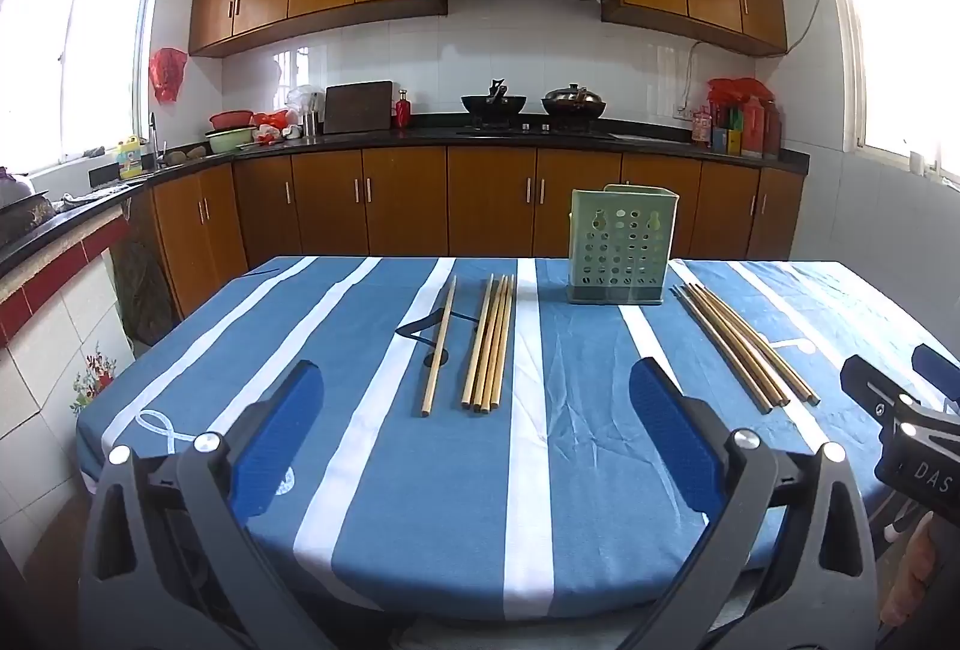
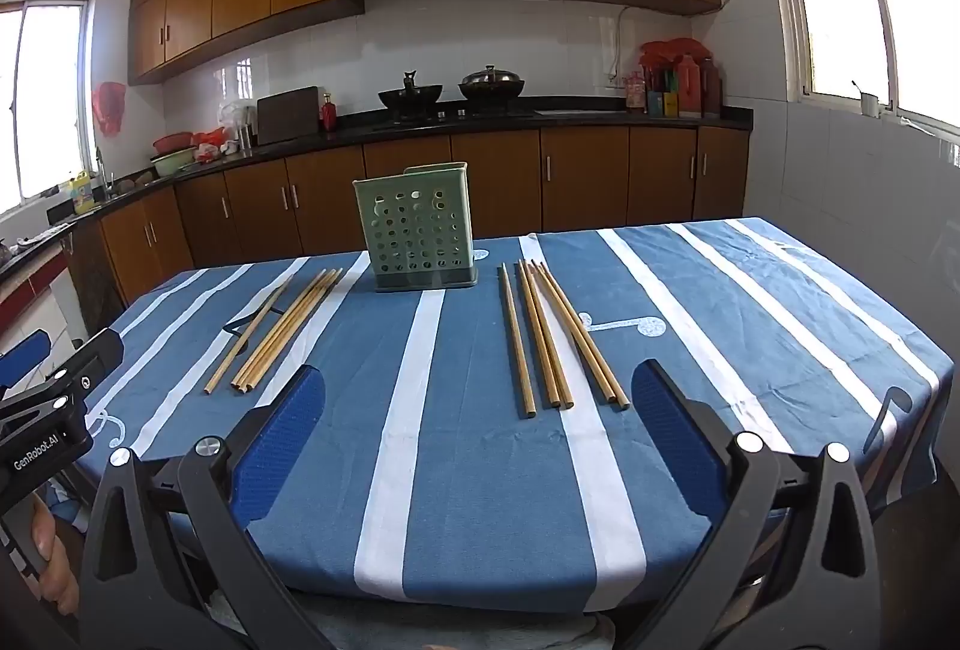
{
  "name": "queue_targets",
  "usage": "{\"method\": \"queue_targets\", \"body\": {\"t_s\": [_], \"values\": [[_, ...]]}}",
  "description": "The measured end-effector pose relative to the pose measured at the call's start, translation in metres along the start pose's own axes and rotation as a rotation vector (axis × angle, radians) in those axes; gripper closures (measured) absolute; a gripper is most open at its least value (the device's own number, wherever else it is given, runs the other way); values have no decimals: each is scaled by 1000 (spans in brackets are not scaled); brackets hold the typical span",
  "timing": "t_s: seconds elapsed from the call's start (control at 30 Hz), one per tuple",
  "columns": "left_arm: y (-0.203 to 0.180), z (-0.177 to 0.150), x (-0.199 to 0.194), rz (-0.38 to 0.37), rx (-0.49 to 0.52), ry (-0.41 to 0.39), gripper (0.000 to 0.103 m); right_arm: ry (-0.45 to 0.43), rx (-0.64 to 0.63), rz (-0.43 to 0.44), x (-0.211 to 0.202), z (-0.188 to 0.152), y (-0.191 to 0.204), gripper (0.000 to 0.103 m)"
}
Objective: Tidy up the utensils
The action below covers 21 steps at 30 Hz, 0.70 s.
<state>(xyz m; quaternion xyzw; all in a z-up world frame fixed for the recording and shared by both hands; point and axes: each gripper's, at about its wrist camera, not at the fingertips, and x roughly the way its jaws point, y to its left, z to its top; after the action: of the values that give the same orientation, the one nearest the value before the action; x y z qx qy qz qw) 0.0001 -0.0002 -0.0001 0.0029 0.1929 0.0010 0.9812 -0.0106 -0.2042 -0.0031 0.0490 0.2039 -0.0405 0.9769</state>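
A pale green perforated utensil holder (image 1: 621, 246) (image 2: 416, 230) stands upright at the far side of the table. Two groups of wooden chopsticks lie flat on the blue striped cloth. The left group (image 1: 489, 344) (image 2: 287, 326) has one stick lying apart (image 1: 439, 347). The right group (image 1: 744, 344) (image 2: 555, 338) lies beside the holder. My left gripper (image 1: 477, 428) hangs open over the near edge, short of the left group. My right gripper (image 2: 480, 428) is open too, just short of the right group. Nothing sits between either pair of blue pads.
The table (image 1: 360, 500) carries a blue cloth with white stripes. Behind it runs a dark kitchen counter (image 1: 420, 137) with woks, bowls and bottles over brown cabinets. Each view shows the other gripper at its side edge (image 1: 900, 428) (image 2: 54, 410).
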Motion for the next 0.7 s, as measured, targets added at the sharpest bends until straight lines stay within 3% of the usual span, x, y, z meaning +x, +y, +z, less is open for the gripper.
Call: {"method": "queue_targets", "body": {"t_s": [0.7], "values": [[0, 0, 0, -1, 1, -2, 4, -4, 0, 1, -1, 0, -1, 2]]}}
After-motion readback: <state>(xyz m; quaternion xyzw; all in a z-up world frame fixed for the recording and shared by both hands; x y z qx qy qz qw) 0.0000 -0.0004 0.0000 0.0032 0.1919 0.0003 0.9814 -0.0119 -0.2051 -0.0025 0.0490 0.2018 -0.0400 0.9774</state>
